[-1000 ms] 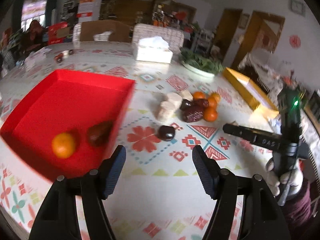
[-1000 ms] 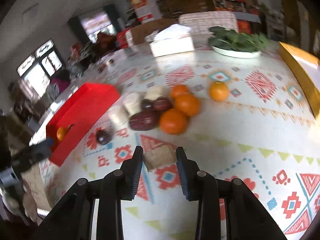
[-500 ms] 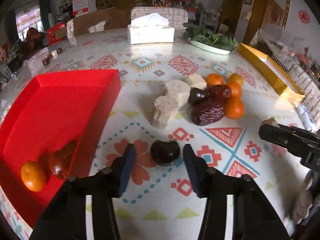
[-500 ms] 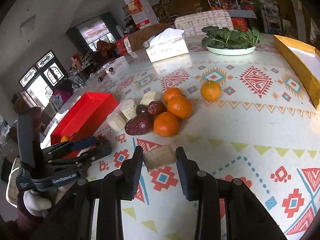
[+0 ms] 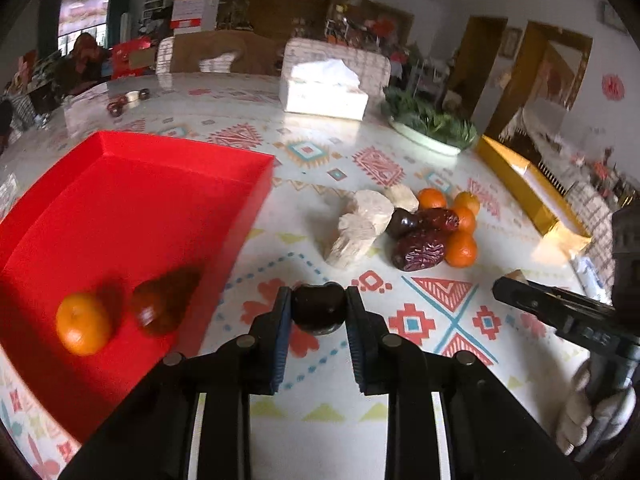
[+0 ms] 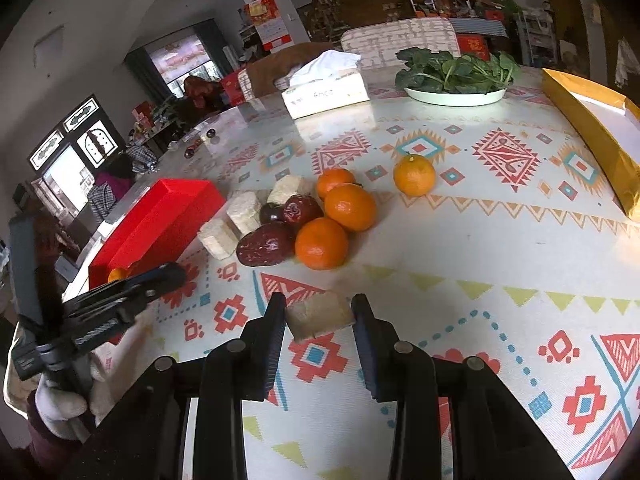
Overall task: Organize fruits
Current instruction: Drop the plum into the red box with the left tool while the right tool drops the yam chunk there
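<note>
My left gripper [image 5: 318, 308] is shut on a dark glossy fruit [image 5: 318, 314] just above the patterned tablecloth, right of the red tray [image 5: 132, 204]. An orange [image 5: 82, 328] and a dark red date [image 5: 160, 304] lie in that tray. My right gripper [image 6: 319, 316] is shut on a pale beige chunk [image 6: 319, 316], held low over the cloth. Beyond it lies a pile of several oranges [image 6: 322, 242], red dates [image 6: 266, 245] and pale chunks [image 6: 218, 238]; one orange [image 6: 414, 175] sits apart.
A tissue box [image 6: 326, 92], a plate of greens [image 6: 456, 80] and a yellow box [image 6: 596, 128] stand at the far and right side of the table. The gloved hand holding the left gripper [image 6: 64, 392] shows at the lower left of the right wrist view.
My left gripper moved forward to the dark fruit and shut on it. The right gripper stayed where it was, holding the pale chunk.
</note>
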The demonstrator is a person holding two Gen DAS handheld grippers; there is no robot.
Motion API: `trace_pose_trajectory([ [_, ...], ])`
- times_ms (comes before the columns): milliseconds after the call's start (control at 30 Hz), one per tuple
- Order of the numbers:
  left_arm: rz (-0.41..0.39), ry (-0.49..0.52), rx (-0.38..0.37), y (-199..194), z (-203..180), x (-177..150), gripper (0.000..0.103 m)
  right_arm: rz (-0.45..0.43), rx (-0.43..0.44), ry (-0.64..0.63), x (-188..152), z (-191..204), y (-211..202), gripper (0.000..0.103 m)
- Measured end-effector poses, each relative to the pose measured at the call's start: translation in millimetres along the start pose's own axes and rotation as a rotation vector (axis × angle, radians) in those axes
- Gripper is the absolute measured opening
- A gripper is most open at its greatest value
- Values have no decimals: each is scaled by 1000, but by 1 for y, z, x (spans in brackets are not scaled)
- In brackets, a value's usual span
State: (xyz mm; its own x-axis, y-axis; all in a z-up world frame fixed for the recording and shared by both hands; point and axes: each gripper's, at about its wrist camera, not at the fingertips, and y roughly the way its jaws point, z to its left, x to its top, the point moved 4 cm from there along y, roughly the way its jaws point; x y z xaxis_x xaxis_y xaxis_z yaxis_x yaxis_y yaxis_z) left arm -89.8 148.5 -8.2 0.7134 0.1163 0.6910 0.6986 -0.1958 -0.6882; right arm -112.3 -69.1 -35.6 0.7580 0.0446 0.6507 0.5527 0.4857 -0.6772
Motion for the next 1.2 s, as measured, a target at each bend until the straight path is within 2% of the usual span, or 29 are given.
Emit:
trace_pose_trajectory([
  [100,-44,-44,-22,-27,16,1,25,-6,-19,6,1,-2,0,37],
  [200,-103,-103,-10,-62,50,8,25,1,-44,-3,0,-1,2,37],
  [300,-146,-151,32,-89,88,16,25,23,-54,-12,-1,4,4,37],
  [433,-176,-211,135,-109,145,24,25,27,12,-23,3,32,-1,37],
  [600,-162,-266,201,-105,191,28,25,54,118,-89,22,95,9,37],
  [833,-86,-316,236,-73,224,24,25,145,237,-174,39,189,62,37],
  [1000,-59,-336,236,-63,228,18,26,200,232,-203,43,226,108,37],
  [1200,-44,-343,239,-58,228,14,26,219,191,-204,53,244,145,37],
])
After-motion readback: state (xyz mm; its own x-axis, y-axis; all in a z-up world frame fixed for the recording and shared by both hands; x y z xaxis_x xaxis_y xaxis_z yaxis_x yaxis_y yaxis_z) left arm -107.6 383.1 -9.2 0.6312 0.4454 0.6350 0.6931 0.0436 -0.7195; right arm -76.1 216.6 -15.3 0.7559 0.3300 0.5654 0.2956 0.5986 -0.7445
